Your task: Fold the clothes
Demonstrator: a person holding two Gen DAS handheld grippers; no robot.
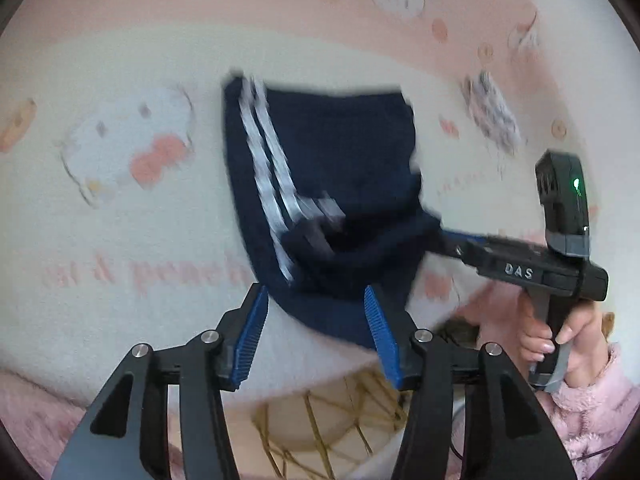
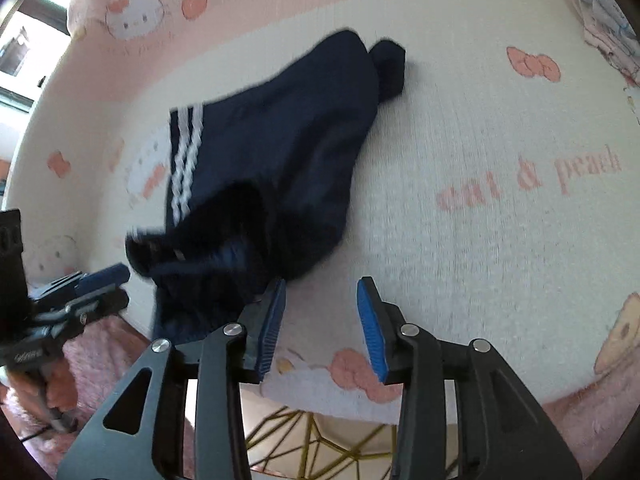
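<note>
A navy garment (image 1: 340, 152) with white side stripes (image 1: 266, 160) lies partly folded on the cream and pink blanket; motion blurs it. My left gripper (image 1: 316, 300) is open, with the garment's near edge just ahead of its blue pads. A hand holds my right gripper (image 1: 450, 242) at the garment's right edge. In the right wrist view my right gripper (image 2: 320, 292) stands open with nothing between its fingers, and the navy garment (image 2: 280, 128) is beside its left pad. The left gripper (image 2: 114, 284) shows at the left, open, close to the garment's bunched corner (image 2: 160, 248).
The blanket (image 2: 480, 220) has cat prints and "cat & peach" lettering. Its near edge (image 2: 360, 404) drops off to a gold wire frame (image 2: 320, 440) below. A pink fluffy sleeve (image 1: 592, 412) is at the lower right. Patterned cloth (image 2: 604, 20) lies at the far right.
</note>
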